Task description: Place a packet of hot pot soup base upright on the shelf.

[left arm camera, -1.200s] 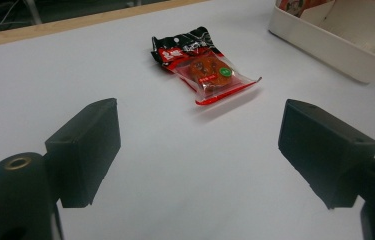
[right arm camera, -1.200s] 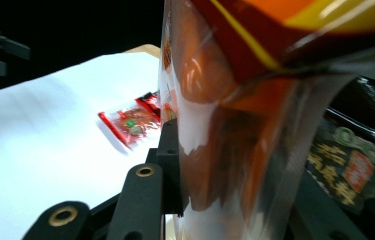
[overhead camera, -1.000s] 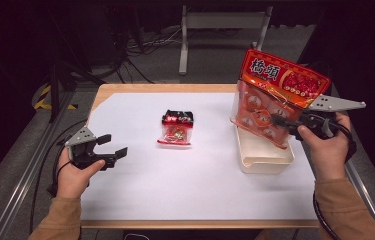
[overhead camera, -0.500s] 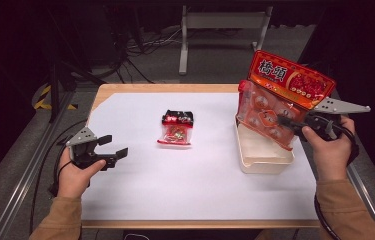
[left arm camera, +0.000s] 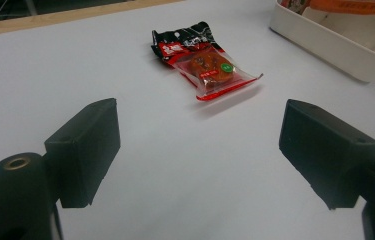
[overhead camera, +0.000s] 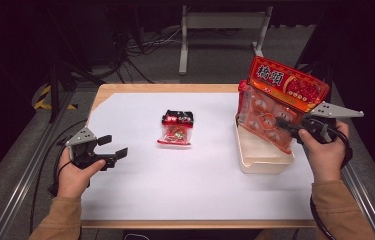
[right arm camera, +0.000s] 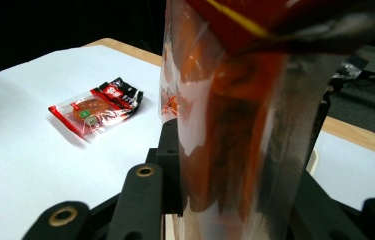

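White table point(overhead camera: 200, 185) against a dark room: the right gripper point(overhead camera: 287, 126) clamps an orange bag point(overhead camera: 280, 102) tilted over the tub point(overhead camera: 265, 159) just below its jaws, where an off-centre release could tip it out; the left gripper point(overhead camera: 112, 150) rests open, a small packet point(left arm camera: 205, 62) ahead.

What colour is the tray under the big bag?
Cream-white tray; the high view shows it best.

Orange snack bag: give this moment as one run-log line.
right hand-held gripper: shut on orange snack bag | bag: over white bin | left hand-held gripper: open
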`<state>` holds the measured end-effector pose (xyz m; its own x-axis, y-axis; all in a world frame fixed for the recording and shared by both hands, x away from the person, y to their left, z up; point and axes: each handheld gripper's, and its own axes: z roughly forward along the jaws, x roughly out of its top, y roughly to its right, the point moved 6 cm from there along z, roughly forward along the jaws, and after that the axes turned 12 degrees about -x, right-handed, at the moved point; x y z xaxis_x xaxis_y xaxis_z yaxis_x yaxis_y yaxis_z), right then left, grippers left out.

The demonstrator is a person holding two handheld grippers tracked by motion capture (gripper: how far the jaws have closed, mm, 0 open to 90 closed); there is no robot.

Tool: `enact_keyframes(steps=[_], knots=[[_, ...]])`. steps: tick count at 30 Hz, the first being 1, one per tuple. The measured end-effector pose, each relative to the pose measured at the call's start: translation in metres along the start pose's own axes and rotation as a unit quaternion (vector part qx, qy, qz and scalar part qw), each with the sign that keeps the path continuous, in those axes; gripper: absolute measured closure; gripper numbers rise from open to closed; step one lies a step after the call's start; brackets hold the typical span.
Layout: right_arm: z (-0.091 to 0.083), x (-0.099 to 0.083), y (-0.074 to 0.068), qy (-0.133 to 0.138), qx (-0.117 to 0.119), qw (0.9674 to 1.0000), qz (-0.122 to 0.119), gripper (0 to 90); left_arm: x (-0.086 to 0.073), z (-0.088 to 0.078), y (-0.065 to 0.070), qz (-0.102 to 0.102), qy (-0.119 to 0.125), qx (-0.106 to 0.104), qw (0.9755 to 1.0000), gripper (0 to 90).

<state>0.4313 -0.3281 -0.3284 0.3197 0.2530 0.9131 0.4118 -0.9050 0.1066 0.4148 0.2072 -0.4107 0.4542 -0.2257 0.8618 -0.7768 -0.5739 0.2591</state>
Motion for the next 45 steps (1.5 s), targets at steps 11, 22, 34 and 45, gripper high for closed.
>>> enact_keyframes(steps=[11,22,34,45], knots=[[0.011,-0.015,-0.001,-0.001,-0.005,1.0,0.003,70.1,-0.002,0.001,0.0,-0.007,-0.005,-0.009,0.9999,19.3],[0.019,-0.03,0.001,-0.014,-0.003,0.9998,0.012,70.1,-0.003,0.002,0.0,-0.011,-0.004,-0.009,0.9999,18.7],[0.03,-0.037,-0.004,-0.044,0.014,0.9989,0.009,70.1,-0.005,0.004,-0.003,-0.013,-0.008,-0.007,0.9999,17.5],[0.042,-0.053,-0.007,-0.061,0.017,0.9979,0.01,69.9,-0.007,0.005,-0.004,-0.022,-0.011,-0.006,0.9997,17.3]])
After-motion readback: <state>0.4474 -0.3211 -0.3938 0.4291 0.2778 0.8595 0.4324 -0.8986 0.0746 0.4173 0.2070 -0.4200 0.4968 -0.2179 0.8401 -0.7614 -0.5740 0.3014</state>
